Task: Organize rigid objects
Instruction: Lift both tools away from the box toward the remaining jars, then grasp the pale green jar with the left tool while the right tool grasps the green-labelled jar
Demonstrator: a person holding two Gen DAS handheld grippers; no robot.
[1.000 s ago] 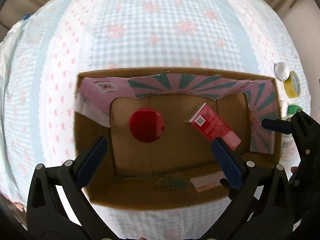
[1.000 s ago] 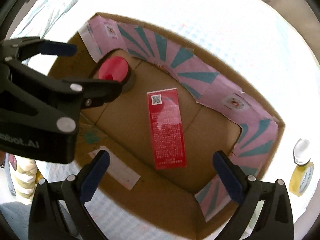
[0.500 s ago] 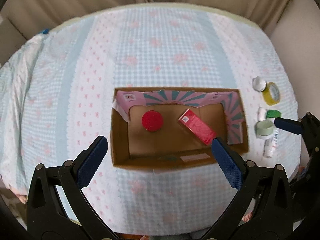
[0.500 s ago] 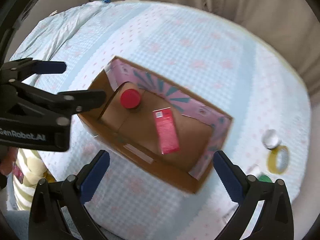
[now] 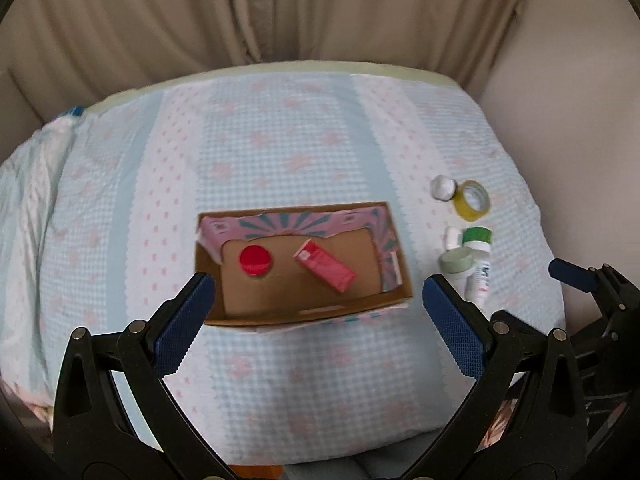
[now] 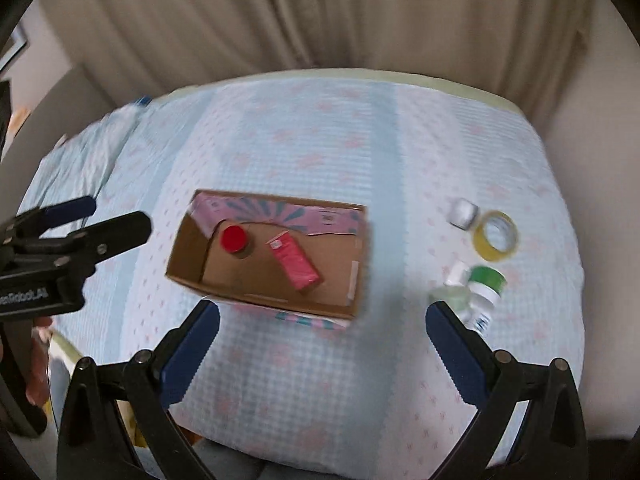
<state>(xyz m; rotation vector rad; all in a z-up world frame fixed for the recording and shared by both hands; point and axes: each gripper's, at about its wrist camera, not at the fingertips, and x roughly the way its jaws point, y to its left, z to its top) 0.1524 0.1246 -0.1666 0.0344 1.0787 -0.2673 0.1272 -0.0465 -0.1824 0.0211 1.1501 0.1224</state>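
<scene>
Both grippers hang above the near edge of the bed point(image 5: 280, 152), and each is empty with its jaws spread wide: the left gripper point(image 5: 318, 312) frames the cardboard box point(image 5: 304, 318) from its own camera, and the right gripper point(image 6: 322, 334) frames the same box a little to the left of its view. The box sits in the middle of the checked bedspread with its top open, which suits dropping things in from above. Two items already lie on its floor: a red-capped jar point(image 5: 255, 260) standing upright toward the left, and a flat red carton point(image 5: 324, 266) lying diagonally beside it, apart from the jar. The things yet to be sorted form a loose cluster on the bedspread to the right of the box: a roll of yellow tape point(image 5: 472, 201), a small white cap point(image 5: 442, 187) just beside it, a pale green jar point(image 5: 456, 261), a green-capped bottle point(image 5: 477, 237) and a white tube point(image 5: 478, 280). Judging by its place, the right gripper is the handier one for that cluster.
</scene>
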